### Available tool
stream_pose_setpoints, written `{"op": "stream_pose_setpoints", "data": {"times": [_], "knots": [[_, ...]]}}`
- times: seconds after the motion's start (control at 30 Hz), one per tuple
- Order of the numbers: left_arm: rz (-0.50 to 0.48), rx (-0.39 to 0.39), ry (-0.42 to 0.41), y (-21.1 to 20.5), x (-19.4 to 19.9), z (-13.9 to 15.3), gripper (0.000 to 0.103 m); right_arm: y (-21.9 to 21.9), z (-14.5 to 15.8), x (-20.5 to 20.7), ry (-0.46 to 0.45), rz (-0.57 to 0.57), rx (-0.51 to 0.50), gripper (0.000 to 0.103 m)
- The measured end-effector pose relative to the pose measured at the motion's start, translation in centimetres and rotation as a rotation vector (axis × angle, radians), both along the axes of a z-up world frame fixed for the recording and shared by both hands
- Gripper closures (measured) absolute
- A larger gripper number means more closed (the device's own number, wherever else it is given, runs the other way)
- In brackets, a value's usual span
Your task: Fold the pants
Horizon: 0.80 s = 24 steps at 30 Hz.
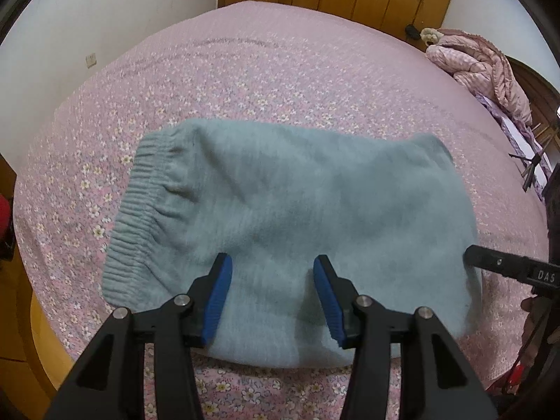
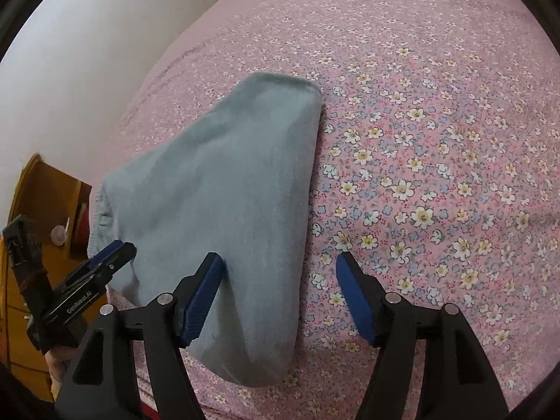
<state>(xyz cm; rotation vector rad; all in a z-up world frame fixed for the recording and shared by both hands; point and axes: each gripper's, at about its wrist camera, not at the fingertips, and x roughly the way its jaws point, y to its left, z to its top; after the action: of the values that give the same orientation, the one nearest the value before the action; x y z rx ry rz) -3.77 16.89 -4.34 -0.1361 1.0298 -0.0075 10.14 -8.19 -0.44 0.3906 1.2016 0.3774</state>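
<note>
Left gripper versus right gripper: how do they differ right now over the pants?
The left gripper hangs wholly over the folded blue-grey pants, near the ribbed waistband; the right gripper straddles the pants' side edge, with one pad over the floral bedspread. The right gripper's jaws stand wider apart than the left's. Both are open, point downward and grip nothing.

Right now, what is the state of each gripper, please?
Left gripper: open, holding nothing, above the folded grey-blue fleece pants.
Right gripper: open, holding nothing, over the pants' edge.
</note>
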Motion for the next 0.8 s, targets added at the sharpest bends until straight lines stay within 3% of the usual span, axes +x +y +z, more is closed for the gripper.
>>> {"op": "stream_pose_setpoints", "data": {"times": [0.27,0.3,0.33,0.37,0.47,0.67,0.8], "knots": [[-0.014,0.017,-0.007,-0.4,0.1,-0.6,0.045,-0.5,0.0,-0.4,-0.007,0.005,0.019,0.033],[-0.018,0.025,-0.009,-0.5,0.1,-0.6,0.045,-0.6,0.2,-0.4,-0.007,0.009,0.014,0.037],[-0.020,0.031,-0.010,-0.5,0.1,-0.6,0.045,-0.4,0.4,-0.4,-0.012,0.023,0.017,0.052],[-0.020,0.033,-0.010,-0.6,0.1,-0.6,0.045,0.0,0.5,-0.3,-0.012,0.045,0.045,0.059],[-0.019,0.024,-0.010,-0.4,0.1,-0.7,0.045,0.7,0.3,0.0,-0.005,0.050,0.031,0.059],[-0.020,0.018,-0.012,-0.3,-0.1,-0.8,0.045,-0.7,-1.2,0.7,0.052,-0.012,0.148,0.061],[-0.017,0.014,-0.012,0.1,-0.2,-0.9,0.044,-0.5,-1.3,0.5,0.038,-0.002,0.142,0.061]]}}
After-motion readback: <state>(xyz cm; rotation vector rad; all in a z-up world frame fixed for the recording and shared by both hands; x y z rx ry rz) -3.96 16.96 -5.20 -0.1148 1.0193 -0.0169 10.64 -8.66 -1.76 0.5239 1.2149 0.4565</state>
